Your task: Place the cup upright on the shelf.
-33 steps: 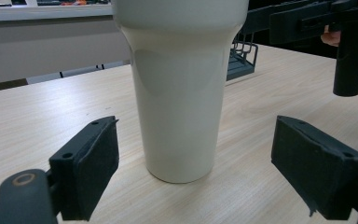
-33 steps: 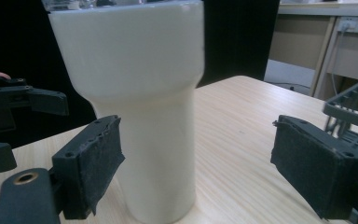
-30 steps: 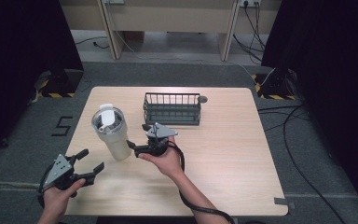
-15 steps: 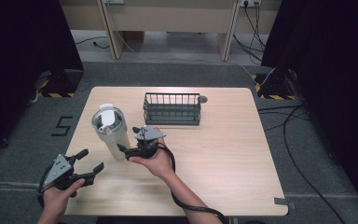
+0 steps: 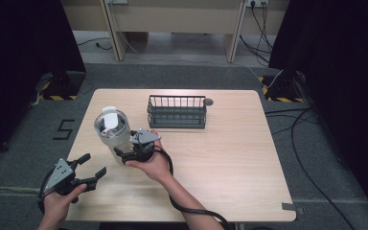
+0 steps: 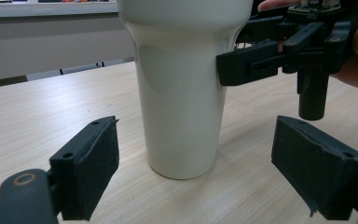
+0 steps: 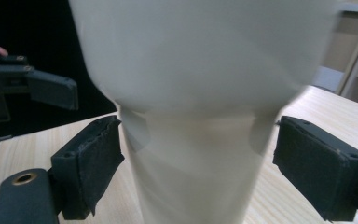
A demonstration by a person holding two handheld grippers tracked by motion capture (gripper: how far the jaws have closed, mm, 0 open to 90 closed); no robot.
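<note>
A cream tumbler (image 5: 112, 132) with a clear lid stands upright on the left half of the wooden table (image 5: 249, 158). My right gripper (image 5: 124, 152) reaches it from the right, level with its lower body. In the right gripper view the tumbler (image 7: 196, 93) sits between the pads (image 7: 91, 163), which stand a little off its wall. Those jaws have just been opening, so my right gripper (image 7: 200, 172) is open. My left gripper (image 5: 94, 164) rests open near the front left corner and points at the tumbler (image 6: 182, 93), with the other gripper (image 6: 270, 60) beside it.
A black wire basket (image 5: 177, 111) stands at the back middle of the table, with a small grey round thing (image 5: 208, 101) at its right end. A cable trails from the right hand toward the table's front edge.
My right gripper has moved left up to the tumbler, so its jaws now stand on either side of the lower body. The left hand has kept still.
</note>
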